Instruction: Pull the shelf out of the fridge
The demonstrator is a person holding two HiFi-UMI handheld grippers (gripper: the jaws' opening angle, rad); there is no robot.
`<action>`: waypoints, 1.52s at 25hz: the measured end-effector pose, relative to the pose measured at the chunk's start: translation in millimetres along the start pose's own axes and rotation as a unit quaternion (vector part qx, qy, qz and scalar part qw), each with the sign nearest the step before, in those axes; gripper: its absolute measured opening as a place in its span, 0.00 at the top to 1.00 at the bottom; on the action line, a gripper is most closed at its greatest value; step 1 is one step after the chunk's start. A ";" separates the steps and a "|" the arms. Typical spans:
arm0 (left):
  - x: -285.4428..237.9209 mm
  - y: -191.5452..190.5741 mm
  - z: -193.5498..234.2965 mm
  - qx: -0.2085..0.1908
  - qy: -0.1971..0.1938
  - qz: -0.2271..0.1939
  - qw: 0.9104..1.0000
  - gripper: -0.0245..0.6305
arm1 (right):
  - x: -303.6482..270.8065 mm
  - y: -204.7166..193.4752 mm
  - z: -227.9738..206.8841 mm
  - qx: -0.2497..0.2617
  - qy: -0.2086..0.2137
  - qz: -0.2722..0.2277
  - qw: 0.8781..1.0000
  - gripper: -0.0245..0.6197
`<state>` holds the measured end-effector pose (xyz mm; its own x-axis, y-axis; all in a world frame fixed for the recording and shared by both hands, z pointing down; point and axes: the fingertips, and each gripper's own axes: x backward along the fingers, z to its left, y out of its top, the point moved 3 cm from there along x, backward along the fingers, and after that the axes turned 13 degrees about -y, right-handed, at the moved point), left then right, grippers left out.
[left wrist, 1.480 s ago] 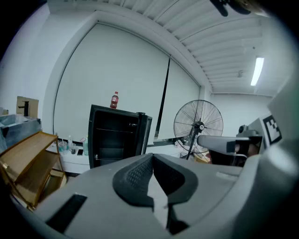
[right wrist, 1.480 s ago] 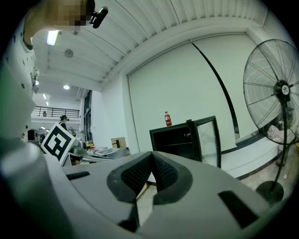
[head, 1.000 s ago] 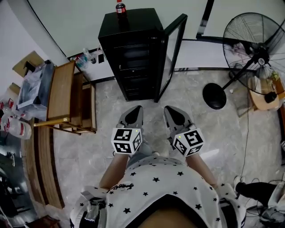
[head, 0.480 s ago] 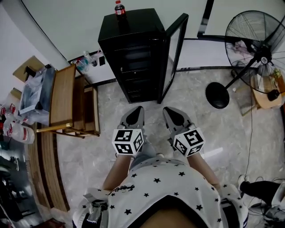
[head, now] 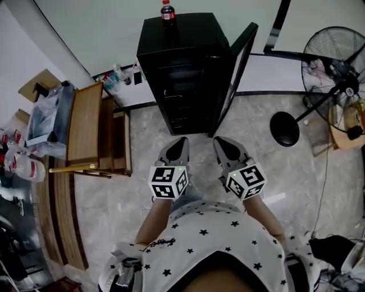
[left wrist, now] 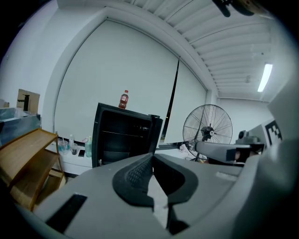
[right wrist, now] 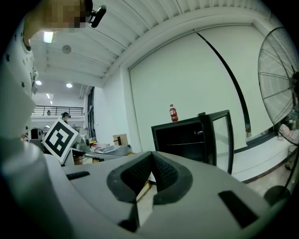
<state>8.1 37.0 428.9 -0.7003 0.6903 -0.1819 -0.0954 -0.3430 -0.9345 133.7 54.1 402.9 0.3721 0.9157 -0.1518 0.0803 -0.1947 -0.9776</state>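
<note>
Facing the open fridge [head: 182,63] (bottle [head: 166,10] on top), left tool [head: 181,141] and right tool [head: 218,141] sit clenched, empty

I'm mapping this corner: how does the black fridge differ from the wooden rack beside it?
The fridge is glossy black; the wooden rack is light brown. The fridge has a door, standing open; the wooden rack has none. The fridge carries a bottle on top; the wooden rack's top looks bare. Both stand on the floor near the wall.
</note>
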 end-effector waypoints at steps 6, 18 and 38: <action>-6.6 14.7 39.1 0.007 0.008 0.002 1.000 0.94 | -46.2 7.5 8.4 0.001 0.007 0.005 1.000 0.97; -20.6 33.8 113.1 0.019 0.010 0.000 1.000 0.94 | -126.5 12.6 22.8 0.007 0.008 0.018 1.000 0.97; -28.5 46.2 203.9 0.026 0.018 0.003 0.999 0.94 | -238.7 7.3 12.7 -0.057 -0.017 0.028 0.998 0.97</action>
<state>-120.6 -128.4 453.3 -0.6750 0.7102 -0.2002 -0.1278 -0.3797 -0.9162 33.6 -161.5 430.2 0.3478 0.9132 -0.2123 0.1652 -0.2826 -0.9449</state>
